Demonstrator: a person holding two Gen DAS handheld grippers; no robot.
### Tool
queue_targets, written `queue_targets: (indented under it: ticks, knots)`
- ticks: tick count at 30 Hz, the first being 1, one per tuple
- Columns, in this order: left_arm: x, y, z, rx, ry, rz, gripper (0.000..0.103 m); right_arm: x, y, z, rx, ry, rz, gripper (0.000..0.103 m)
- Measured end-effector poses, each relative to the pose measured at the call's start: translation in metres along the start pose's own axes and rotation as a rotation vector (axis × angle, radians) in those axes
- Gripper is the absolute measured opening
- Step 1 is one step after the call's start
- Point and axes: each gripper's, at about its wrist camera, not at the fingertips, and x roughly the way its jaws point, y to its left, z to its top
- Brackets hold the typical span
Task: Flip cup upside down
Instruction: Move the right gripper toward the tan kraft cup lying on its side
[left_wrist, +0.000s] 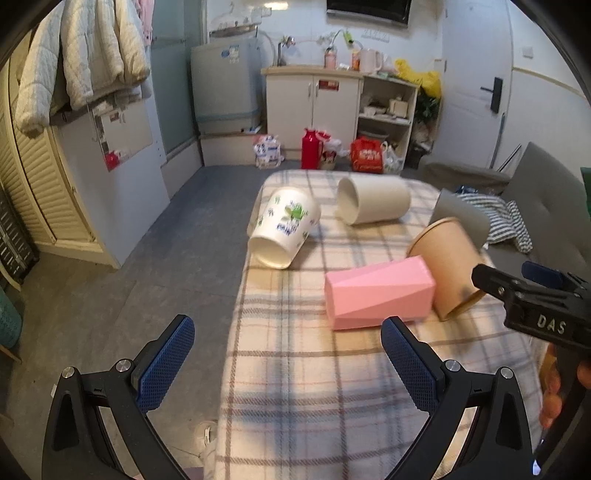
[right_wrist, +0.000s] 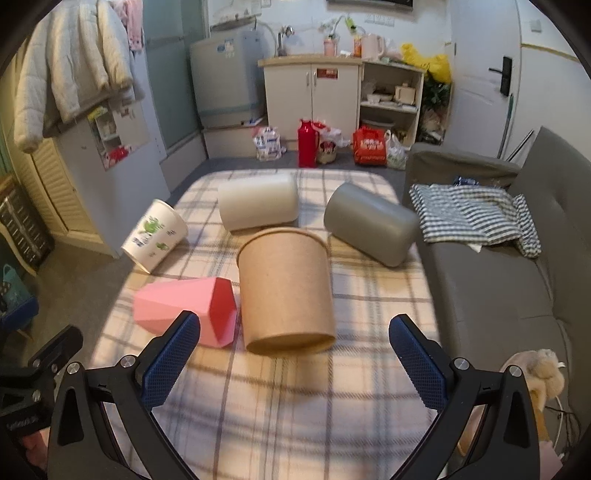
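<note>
- Soft, even indoor light fills the room; no harsh glare shows in either view.
- The brown paper cup (right_wrist: 286, 291) casts a faint shadow on the plaid cloth (right_wrist: 332, 406) beneath it.
- The cups look slightly blurred, and so does the printed cup (left_wrist: 282, 230) at the table's left edge.
- Fisheye bending curves the walls, and black vignetting darkens the corners.

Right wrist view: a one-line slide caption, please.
Open right gripper faces a brown paper cup lying among four other toppled cups on a plaid cloth.
</note>
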Motion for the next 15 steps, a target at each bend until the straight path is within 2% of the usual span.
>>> queue_targets:
  ticks: [5, 7, 11, 14, 15]
  knots:
    - [0.02, -0.003, -0.005, 0.008, 0.042, 0.005, 0.103, 0.033, -0.005, -0.003, 0.007, 0.052, 0.011, 0.1]
    - [0.026, -0.005, -0.008, 0.01, 0.06, 0.001, 0.103, 0.041, -0.006, -0.006, 0.01, 0.078, 0.025, 0.092]
    - [0.029, -0.012, -0.013, 0.033, 0.075, 0.0, 0.103, 0.048, -0.011, -0.01, 0.019, 0.097, 0.038, 0.09]
    - [0.027, -0.015, -0.014, 0.048, 0.074, 0.002, 0.103, 0.047, -0.009, -0.01, 0.02, 0.103, 0.065, 0.077]
    - [0.026, -0.015, -0.014, 0.045, 0.073, 0.001, 0.103, 0.046, -0.007, -0.01, 0.014, 0.106, 0.057, 0.076]
